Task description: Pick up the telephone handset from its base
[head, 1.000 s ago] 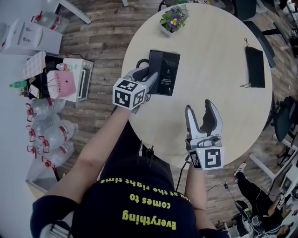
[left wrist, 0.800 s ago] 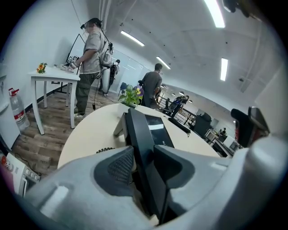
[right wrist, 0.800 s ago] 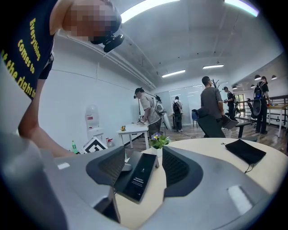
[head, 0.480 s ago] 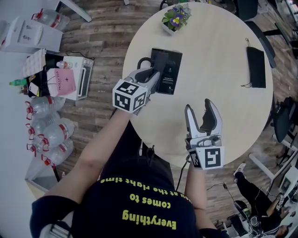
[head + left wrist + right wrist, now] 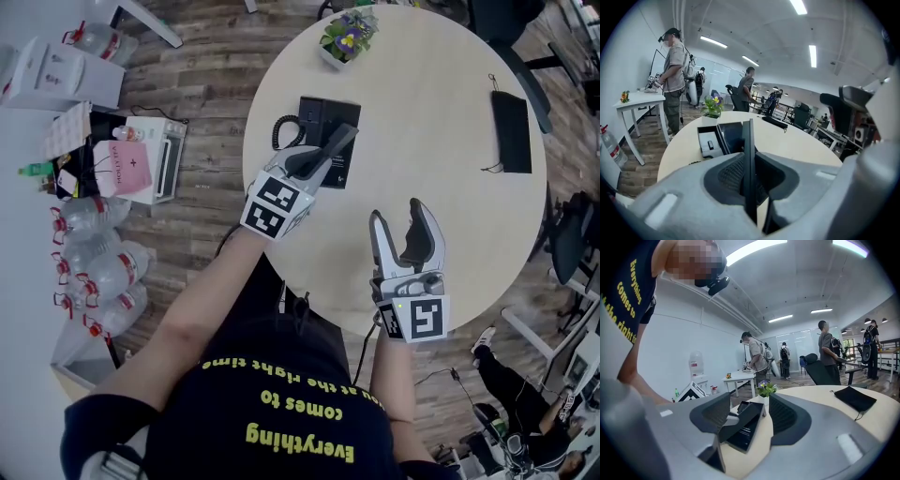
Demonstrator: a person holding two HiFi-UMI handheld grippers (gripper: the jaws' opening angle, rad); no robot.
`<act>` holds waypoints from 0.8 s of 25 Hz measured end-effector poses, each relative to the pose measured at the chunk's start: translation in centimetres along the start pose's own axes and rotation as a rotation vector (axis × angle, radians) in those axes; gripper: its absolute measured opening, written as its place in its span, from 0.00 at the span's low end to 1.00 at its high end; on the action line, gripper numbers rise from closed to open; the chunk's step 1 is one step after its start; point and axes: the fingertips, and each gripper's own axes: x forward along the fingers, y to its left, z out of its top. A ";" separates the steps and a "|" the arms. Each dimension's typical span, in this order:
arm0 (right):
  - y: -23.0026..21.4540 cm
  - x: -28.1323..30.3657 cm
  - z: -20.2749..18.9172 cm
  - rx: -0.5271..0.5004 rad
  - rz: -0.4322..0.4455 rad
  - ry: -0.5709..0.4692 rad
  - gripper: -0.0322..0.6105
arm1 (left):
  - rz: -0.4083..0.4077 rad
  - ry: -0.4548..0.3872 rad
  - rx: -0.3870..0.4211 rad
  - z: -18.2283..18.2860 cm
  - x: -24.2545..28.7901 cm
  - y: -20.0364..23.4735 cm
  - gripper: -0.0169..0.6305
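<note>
The left gripper [image 5: 317, 165] was much the nearer; its jaws, which had just been closing, were clenched on the telephone handset [image 5: 339, 142], a thin black bar standing on edge between the pads in the left gripper view; the handset sat tilted above its base [image 5: 315, 112] toward the left side of the counter [image 5: 441, 122]; its long axis ran on from the jaws to the upper right in the head view, across the base; the coiled cord [image 5: 280, 129] lay at the base's left; clearing it looked to need a pull up and away; the right gripper [image 5: 405, 231] hovered well apart, jaws spread and empty.
</note>
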 end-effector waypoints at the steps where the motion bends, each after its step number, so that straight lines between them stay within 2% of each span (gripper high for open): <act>1: -0.2 -0.2 0.1 -0.001 -0.004 -0.003 0.45 | 0.006 -0.006 0.001 0.1 -0.3 0.1 0.14; 11: -0.5 -1.4 1.6 -0.031 -0.035 -0.040 0.43 | 0.060 -0.157 0.000 4.5 -5.6 0.6 0.14; 18: 0.0 -2.7 3.1 -0.050 -0.055 -0.065 0.21 | 0.103 -0.286 0.040 8.4 -10.3 -0.1 0.14; 20: 0.0 -3.2 4.0 -0.054 -0.067 -0.087 0.19 | 0.111 -0.320 0.051 9.4 -11.5 -0.3 0.14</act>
